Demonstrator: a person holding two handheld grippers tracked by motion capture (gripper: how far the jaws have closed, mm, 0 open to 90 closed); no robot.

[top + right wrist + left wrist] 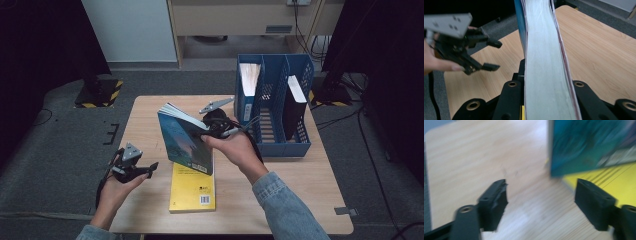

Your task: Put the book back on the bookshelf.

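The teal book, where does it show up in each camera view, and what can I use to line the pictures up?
High view: teal book at table centre, tilted, held in the right tongs.
Left gripper view: its cover at the upper right.
Right gripper view: its page edge runs up the middle.
Shared landmark: the yellow book lying beneath it, also in the left gripper view.

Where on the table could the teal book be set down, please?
Bare wood lies left of the yellow book, by the open left gripper, and along the near edge right of it. It is crowded by the blue file rack, where the right gripper holds the teal book.
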